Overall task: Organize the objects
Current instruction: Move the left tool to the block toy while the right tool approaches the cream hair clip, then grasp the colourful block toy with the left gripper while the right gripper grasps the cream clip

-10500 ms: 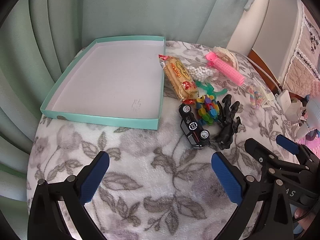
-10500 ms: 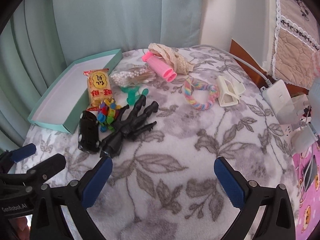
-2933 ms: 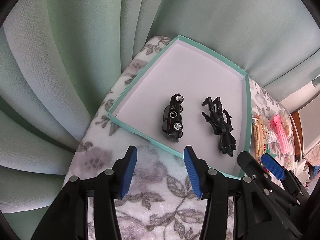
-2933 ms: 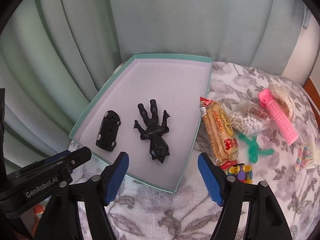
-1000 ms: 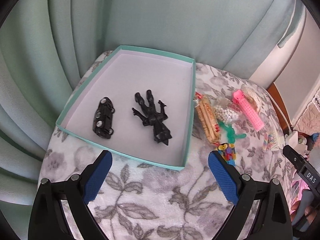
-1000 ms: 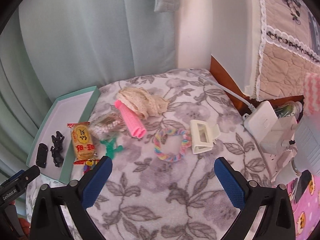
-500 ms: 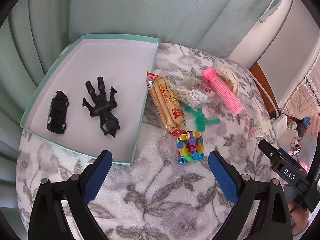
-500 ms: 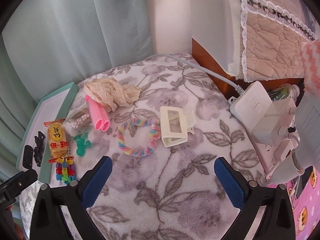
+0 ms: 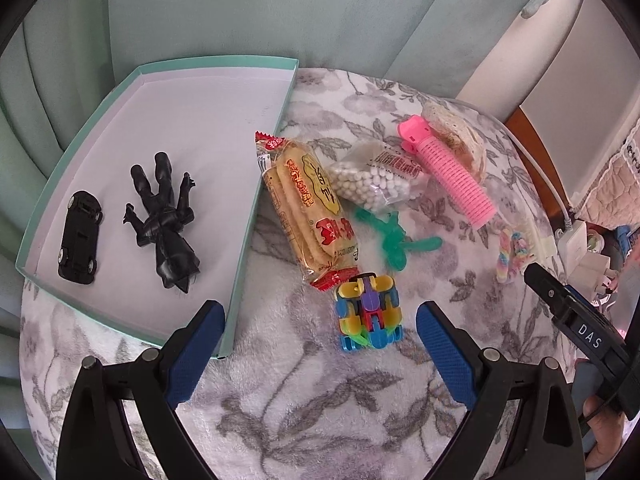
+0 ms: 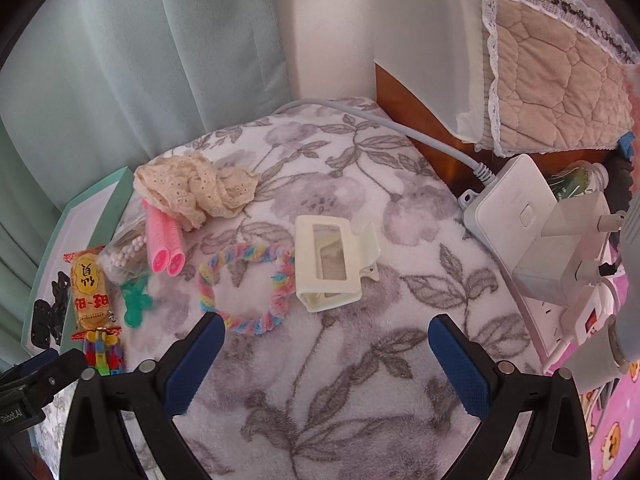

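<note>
Tray (image 9: 256,184), left of frame: toy car (image 9: 79,236) and black figure (image 9: 166,220) newly inside. Both grippers' jaws now open, empty. Block toy (image 9: 370,312), lower centre, likely next.

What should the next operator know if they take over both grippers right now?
Left gripper: open, empty, above the multicoloured block toy.
Right gripper: open, empty, facing the cream hair claw and rainbow scrunchie.
Done: black toy car and black figure lie in the teal tray.
Left on the blanket: block toy, snack pack, bead bag, green toy, pink roller, lace cloth, scrunchie, claw.
</note>
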### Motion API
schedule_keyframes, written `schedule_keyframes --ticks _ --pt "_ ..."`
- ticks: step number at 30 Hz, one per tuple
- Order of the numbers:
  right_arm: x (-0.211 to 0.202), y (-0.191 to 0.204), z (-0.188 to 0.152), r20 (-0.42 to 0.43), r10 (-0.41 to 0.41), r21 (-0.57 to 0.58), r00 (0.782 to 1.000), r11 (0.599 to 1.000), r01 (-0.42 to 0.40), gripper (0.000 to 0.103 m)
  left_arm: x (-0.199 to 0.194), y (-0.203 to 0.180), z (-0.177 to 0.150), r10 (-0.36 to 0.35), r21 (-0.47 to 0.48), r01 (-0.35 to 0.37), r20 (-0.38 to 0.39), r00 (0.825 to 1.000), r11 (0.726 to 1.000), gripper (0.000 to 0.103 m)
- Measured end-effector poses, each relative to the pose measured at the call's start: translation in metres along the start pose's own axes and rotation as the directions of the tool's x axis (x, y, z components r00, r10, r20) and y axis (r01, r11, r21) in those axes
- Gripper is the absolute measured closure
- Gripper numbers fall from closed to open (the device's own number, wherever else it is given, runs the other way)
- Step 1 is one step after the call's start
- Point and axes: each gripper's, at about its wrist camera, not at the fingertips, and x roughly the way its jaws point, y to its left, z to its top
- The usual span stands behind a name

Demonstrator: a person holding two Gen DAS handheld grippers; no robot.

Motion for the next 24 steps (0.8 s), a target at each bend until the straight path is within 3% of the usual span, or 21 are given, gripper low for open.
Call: schedule_keyframes --ticks 4,12,17,24 --pt "0.003 -0.005 0.006 0.009 -0.014 0.023 1.0 1.0 0.013 0.001 -0.001 0.002 0.002 0.006 -0.022 -0.005 0.008 1.0 1.0 0.009" --pt "0.007 -0.007 0.016 0.032 -0.025 0.041 0.999 0.999 0.024 0.013 -0.015 -0.001 0.007 0.02 -0.019 -0.019 0.07 0.997 1.0 0.009" --pt "0.012 -0.011 0.018 0.025 -0.03 0.059 0.999 0.998 0.028 0.019 -0.005 -0.012 0.006 0.001 0.003 -0.001 0.043 0.999 1.0 0.017" --pt "0.018 -0.014 0.018 0.014 -0.029 0.067 0.999 0.997 0.028 0.026 0.008 -0.023 0.002 -0.019 0.03 0.019 0.001 1.0 0.999 0.017"
